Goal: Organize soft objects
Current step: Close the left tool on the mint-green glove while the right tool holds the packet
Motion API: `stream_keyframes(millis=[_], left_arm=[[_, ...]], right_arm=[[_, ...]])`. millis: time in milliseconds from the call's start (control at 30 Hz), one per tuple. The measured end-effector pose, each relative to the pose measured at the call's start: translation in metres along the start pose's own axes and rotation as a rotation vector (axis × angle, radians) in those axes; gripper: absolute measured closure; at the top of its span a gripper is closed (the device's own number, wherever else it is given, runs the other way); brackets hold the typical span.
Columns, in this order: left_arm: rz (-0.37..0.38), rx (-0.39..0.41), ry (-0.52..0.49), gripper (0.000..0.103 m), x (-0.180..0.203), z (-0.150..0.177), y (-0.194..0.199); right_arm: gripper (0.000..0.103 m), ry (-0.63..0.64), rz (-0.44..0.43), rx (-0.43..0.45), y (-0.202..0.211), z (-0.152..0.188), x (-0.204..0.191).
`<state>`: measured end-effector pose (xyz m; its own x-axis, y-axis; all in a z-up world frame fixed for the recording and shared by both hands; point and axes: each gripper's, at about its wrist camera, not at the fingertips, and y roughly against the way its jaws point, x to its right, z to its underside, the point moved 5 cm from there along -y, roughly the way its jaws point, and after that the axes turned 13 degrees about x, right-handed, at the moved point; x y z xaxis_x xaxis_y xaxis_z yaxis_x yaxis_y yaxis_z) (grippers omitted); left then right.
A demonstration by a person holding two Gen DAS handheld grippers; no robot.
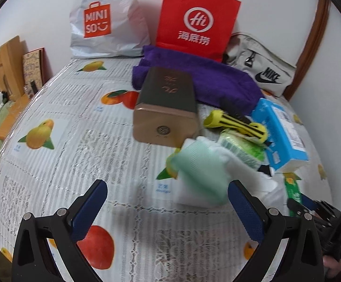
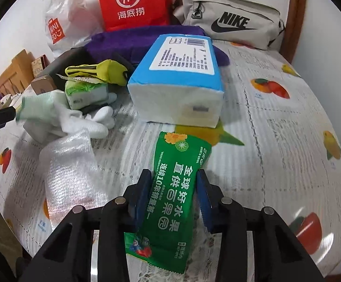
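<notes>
My right fingers (image 2: pixel 174 196) were clamped on the green wet-wipes packet (image 2: pixel 170 202), its far end reaching to twelve o'clock, just short of the blue tissue pack (image 2: pixel 177 80). My left fingers (image 1: pixel 168 204) stood wide and bare above the tabletop (image 1: pixel 60 155), the pale green glove (image 1: pixel 198 176) blurred at one o'clock, the gold box (image 1: pixel 168 110) beyond it.
</notes>
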<state>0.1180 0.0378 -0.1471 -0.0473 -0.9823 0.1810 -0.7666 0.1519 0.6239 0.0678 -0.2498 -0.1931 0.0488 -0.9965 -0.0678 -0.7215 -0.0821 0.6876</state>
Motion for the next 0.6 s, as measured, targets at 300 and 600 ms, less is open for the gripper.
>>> stream_keyframes(millis=[300, 600], left_arm=[[-0.036, -0.014, -0.042, 0.000, 0.013, -0.006, -0.028], [0.098, -0.034, 0.056, 0.062, 0.010, -0.002, -0.051]], right_arm=[[0.064, 0.007, -0.005, -0.005, -0.004, -0.002, 0.001], [0.064, 0.013, -0.009, -0.003, -0.004, -0.002, 0.001]])
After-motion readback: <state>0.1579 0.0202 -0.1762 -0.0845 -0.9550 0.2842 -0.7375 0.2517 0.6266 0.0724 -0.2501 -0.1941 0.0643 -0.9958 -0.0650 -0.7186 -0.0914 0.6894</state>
